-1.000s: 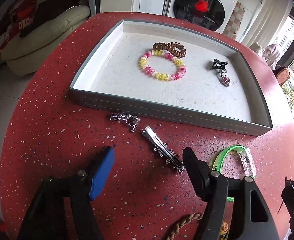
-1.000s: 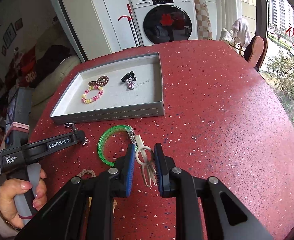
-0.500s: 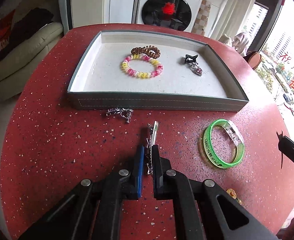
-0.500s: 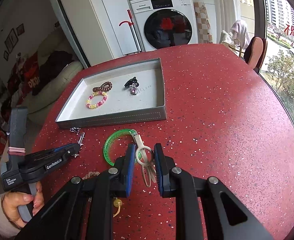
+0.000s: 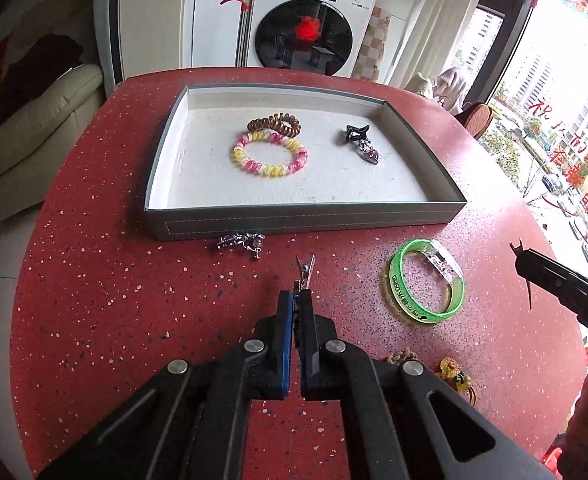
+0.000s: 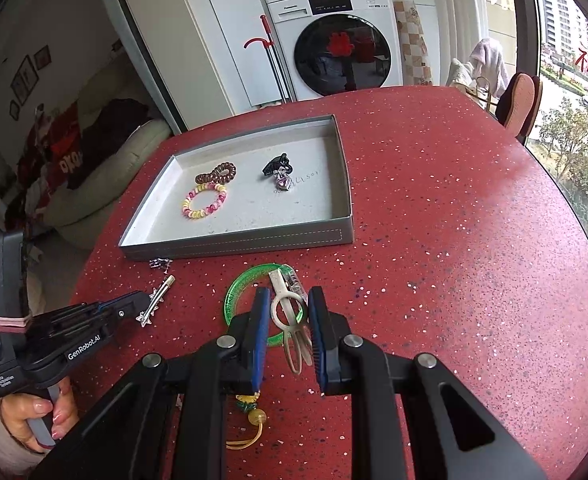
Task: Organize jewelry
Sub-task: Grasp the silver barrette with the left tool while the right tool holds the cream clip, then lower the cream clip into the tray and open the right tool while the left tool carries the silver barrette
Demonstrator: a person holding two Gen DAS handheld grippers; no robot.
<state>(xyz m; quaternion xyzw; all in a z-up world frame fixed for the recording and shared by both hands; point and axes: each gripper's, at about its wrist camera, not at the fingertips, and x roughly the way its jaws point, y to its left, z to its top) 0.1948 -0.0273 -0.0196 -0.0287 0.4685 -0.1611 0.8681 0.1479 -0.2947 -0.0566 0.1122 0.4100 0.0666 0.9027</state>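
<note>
My left gripper is shut on a silver spiked hair clip, lifted above the red table; the clip also shows in the right wrist view. My right gripper is shut on a cream hair clip and holds it over the green bangle. The grey tray holds a pink-and-yellow coil bracelet, a brown coil tie and a black claw clip with a charm. A small silver earring piece lies on the table by the tray's near wall.
The green bangle lies on the table right of my left gripper. A braided cord with a yellow bead charm lies near the front edge. A washing machine and a sofa stand beyond the round table.
My left gripper closed on the silver spiked clip and has lifted it off the table. My right gripper keeps hold of the cream clip and has risen slightly.
</note>
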